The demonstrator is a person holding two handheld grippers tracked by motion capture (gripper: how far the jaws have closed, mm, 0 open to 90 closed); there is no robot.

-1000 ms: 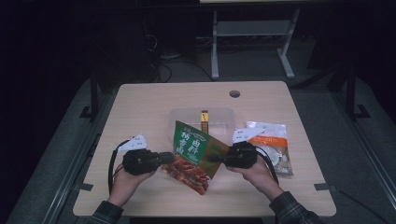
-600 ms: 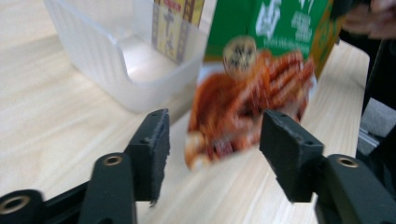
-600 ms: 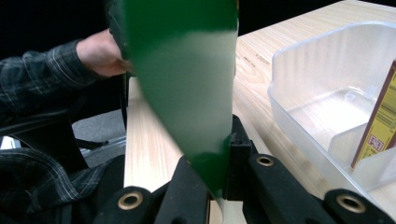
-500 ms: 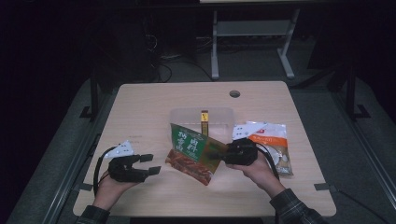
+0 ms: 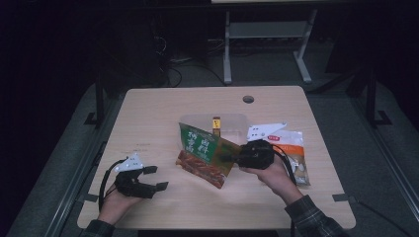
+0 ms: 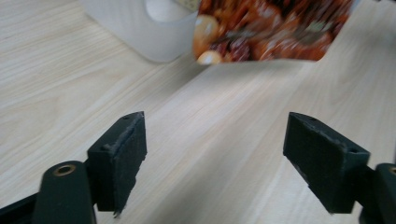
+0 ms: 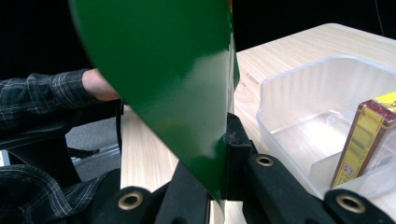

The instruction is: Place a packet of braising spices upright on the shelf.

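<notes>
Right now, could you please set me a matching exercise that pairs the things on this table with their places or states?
Things:
1. green snack bag
2. left gripper
3. small yellow box
4. white packet

States:
A. standing in the clear tub
B. open, holding nothing
C. lying flat at the table's right
D. clamped in the right gripper

Pairs: 1-D, 2-B, 3-A, 4-C

Green snack pouch (image 5: 202,153), tilted, lifted beside clear tub (image 5: 232,121)
</notes>
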